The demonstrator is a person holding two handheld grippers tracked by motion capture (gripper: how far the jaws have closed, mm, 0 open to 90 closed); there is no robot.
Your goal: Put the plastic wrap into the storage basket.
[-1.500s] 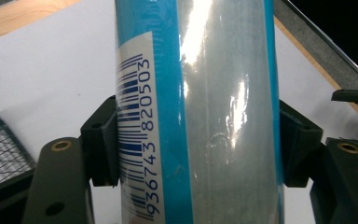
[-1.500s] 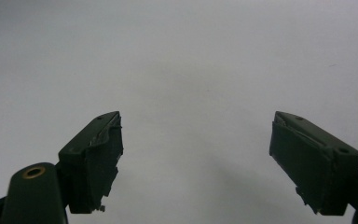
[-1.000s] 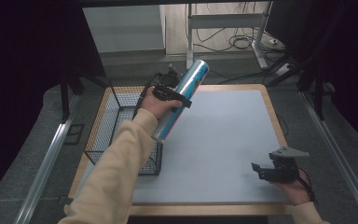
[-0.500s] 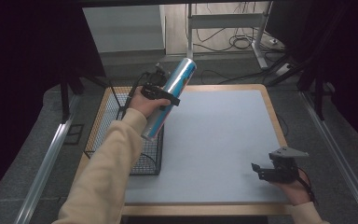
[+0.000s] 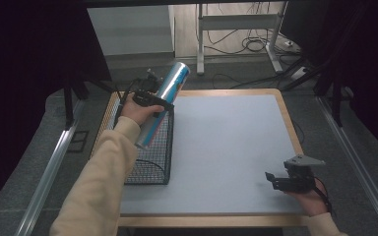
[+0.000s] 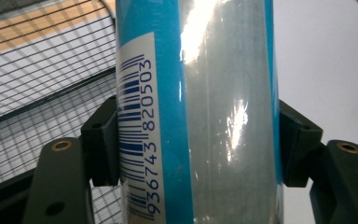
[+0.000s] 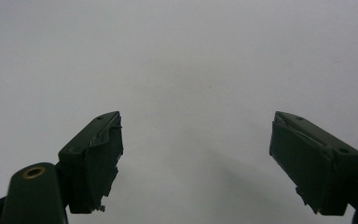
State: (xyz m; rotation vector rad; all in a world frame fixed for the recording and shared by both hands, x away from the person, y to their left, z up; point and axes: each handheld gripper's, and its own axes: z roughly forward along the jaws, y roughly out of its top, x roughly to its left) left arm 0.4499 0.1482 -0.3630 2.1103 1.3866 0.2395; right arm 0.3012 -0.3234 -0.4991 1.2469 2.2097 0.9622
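Left tongs clamp the roll, hiding its middle.

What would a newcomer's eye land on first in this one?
The shiny blue roll, clamped tilted in the left gripper above the black wire basket at the table's left edge, with its barcode showing in the left gripper view. Then the right gripper, open above the bare grey mat near the front right.

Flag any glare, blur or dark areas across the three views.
Left gripper view: bright glare streaks on the blue tube, close and slightly soft, barcode readable. Right gripper view: even light, soft shadow on the grey mat between the right gripper jaws. High view: surroundings nearly black, table well lit, a highlight on the tube's upper end.
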